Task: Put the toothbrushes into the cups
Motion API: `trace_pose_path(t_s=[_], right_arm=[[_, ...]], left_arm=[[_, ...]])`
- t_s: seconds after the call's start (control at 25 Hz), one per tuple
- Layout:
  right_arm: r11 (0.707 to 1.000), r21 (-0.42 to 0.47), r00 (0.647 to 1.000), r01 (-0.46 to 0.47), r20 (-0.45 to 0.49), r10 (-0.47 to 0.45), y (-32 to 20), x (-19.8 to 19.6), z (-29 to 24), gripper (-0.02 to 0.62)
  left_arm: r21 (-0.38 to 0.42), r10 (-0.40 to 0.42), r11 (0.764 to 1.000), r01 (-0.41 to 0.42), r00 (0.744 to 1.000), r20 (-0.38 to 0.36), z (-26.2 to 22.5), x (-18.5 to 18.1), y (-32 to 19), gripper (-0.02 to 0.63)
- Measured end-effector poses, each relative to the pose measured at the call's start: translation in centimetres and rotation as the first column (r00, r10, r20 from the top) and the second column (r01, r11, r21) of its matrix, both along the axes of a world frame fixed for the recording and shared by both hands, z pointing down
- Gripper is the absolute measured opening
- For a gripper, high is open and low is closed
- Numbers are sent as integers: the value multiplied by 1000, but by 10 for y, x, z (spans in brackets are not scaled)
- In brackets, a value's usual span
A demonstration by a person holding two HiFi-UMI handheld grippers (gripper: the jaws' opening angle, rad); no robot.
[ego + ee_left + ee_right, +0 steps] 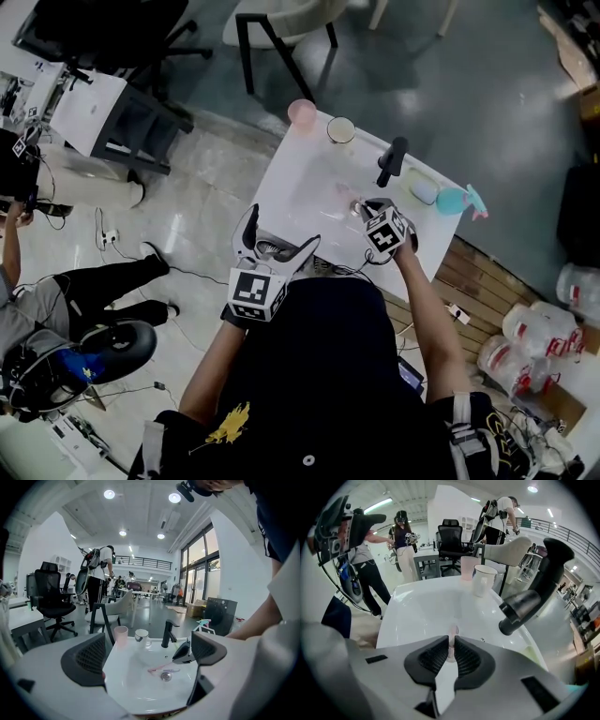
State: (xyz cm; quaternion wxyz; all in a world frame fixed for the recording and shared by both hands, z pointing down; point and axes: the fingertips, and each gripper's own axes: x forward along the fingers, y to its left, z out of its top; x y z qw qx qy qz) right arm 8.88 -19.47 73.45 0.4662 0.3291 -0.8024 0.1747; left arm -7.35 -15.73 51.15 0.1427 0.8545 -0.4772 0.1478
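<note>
**Right gripper holding a toothbrush over the sink; left gripper empty**

Head view: the left gripper (pixel 278 246) hangs at the near edge of the white sink (pixel 291 178) with its jaws spread apart and nothing between them. The right gripper (pixel 367 208) is over the basin, in front of the black faucet (pixel 392 161), with a pink toothbrush (pixel 345 194) at its tip. A pink cup (pixel 302 112) and a white cup (pixel 340 129) stand side by side on the far rim.
Left gripper view: the jaws stand wide apart and empty. A second toothbrush (pixel 170 670) lies in the basin just beside the drain (pixel 166 676).
Right gripper view: the jaws are closed on the handle of the pink toothbrush. Both cups are upright beyond the basin, well apart from it.
</note>
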Motion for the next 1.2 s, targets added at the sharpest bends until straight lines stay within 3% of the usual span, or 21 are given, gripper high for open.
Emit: trace_pose_path(t_s=[0.24, 0.4, 0.68, 1.2], right_arm=[[999, 39, 1000, 15, 3, -15, -14, -14, -10, 46], [999, 34, 1000, 10, 3, -10, -17, -17, -10, 14], [1000, 15, 1000, -15, -2, 15, -11, -8, -6, 12], [993, 94, 997, 70, 25, -72, -8, -22, -71, 14]], left_arm=[[4, -23, 1000, 23, 1000, 0, -2, -8, -2, 578], [0, -29, 1000, 29, 1000, -3, -2, -10, -2, 578], [1, -25, 1000, 25, 1000, -6, -2, -12, 0, 578], [3, -15, 1000, 15, 1000, -20, 4, -5, 4, 578]])
